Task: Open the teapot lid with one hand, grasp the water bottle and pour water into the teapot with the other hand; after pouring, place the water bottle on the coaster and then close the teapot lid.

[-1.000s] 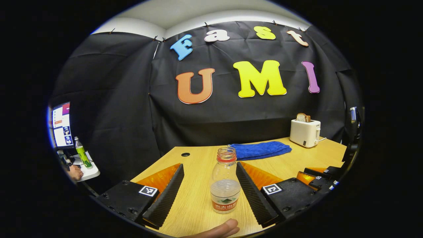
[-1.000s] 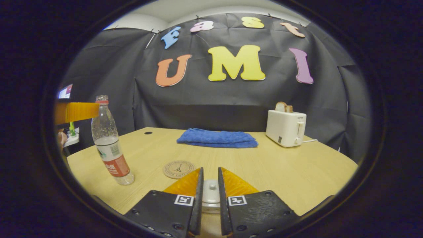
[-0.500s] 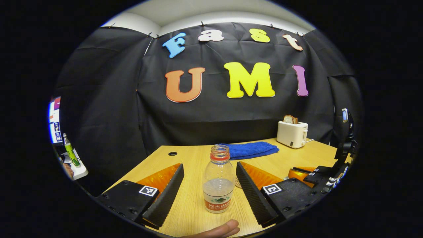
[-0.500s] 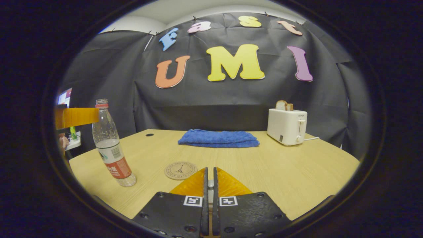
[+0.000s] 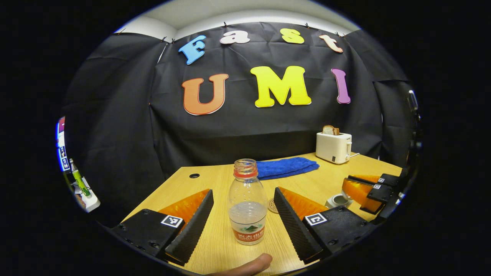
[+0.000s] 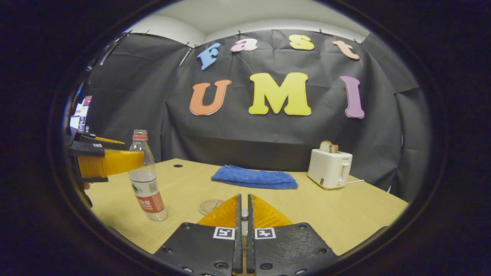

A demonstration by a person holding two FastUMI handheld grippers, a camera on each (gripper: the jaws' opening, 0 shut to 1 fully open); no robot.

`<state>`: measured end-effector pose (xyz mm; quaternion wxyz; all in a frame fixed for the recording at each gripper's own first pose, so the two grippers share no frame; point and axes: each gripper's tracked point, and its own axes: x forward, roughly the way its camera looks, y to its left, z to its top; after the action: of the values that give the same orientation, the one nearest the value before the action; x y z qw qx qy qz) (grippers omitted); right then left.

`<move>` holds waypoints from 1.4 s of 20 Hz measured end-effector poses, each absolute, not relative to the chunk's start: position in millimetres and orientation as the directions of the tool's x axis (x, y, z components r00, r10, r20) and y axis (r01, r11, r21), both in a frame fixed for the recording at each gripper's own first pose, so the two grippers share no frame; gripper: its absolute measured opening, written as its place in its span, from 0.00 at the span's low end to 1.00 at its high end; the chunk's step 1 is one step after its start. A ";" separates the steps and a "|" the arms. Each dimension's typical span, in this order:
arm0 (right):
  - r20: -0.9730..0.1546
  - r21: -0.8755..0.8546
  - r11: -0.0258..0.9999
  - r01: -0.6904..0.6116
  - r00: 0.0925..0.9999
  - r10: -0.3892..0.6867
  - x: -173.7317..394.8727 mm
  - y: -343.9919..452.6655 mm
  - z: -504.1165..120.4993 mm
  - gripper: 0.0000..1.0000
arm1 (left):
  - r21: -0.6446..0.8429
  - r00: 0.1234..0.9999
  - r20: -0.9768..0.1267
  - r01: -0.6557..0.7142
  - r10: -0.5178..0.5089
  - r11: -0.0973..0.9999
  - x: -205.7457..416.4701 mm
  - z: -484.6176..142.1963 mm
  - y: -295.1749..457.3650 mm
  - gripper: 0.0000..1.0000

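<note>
Right gripper view, lid lifted, bottle farther

From my seat both views look evenly lit from overhead, bright enough on the wooden table with only soft, faint shadows. The fisheye bends the table edge and the cloth wall toward the rims. The clear water bottle shows small highlights. Focus is sharp at centre, slightly softer at the edges.

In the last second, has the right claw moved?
Yes, upward. In the left gripper view the right claw, shut on the lid, now hangs above the teapot, whose open mouth it covered before.
</note>
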<state>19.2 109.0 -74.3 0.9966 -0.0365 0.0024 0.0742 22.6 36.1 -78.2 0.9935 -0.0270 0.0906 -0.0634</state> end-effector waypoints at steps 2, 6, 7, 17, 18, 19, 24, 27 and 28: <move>-0.006 -0.075 0.986 -0.151 0.989 0.151 15.1 108.8 -71.2 0.04 | -0.091 0.973 -0.176 0.133 -0.148 0.987 25.7 -85.6 31.8 0.99; -0.012 -0.069 0.986 -0.154 0.988 0.154 11.0 104.7 -75.3 0.07 | -0.160 0.974 -0.144 0.151 -0.174 0.976 30.2 -91.5 19.9 1.00; -0.017 -0.070 0.986 -0.153 0.988 0.153 10.6 101.8 -77.5 0.07 | -0.164 0.978 -0.136 0.133 -0.156 0.977 32.7 -95.2 23.7 1.00; -0.021 -0.036 0.991 -0.129 0.992 0.128 10.1 75.6 -81.5 0.04 | -0.099 0.974 -0.163 0.143 -0.157 0.985 44.7 -133.0 21.4 0.94; -0.021 -0.032 0.991 -0.128 0.992 0.127 9.2 73.6 -82.2 0.04 | -0.107 0.971 -0.174 0.146 -0.163 0.983 45.2 -135.2 19.7 0.87; -0.023 -0.031 0.991 -0.128 0.992 0.127 9.5 72.3 -82.5 0.04 | -0.110 0.973 -0.172 0.140 -0.157 0.984 44.3 -135.3 21.4 0.84; -0.024 -0.026 0.992 -0.125 0.992 0.124 9.9 67.6 -82.1 0.02 | -0.119 0.970 -0.180 0.144 -0.164 0.982 43.4 -134.5 18.7 0.79; -0.019 -0.026 0.991 -0.129 0.992 0.128 10.1 67.1 -78.4 0.04 | -0.083 0.974 -0.178 0.124 -0.137 0.989 42.2 -128.3 23.2 0.78; -0.017 -0.026 0.991 -0.132 0.991 0.131 10.7 67.3 -77.9 0.02 | -0.070 0.977 -0.171 0.117 -0.127 0.991 40.6 -122.9 23.4 0.78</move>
<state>10.7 67.3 -77.9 0.9977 -0.0137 0.0078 0.0660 40.6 23.4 -122.9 0.9938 -0.0299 0.0877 -0.0614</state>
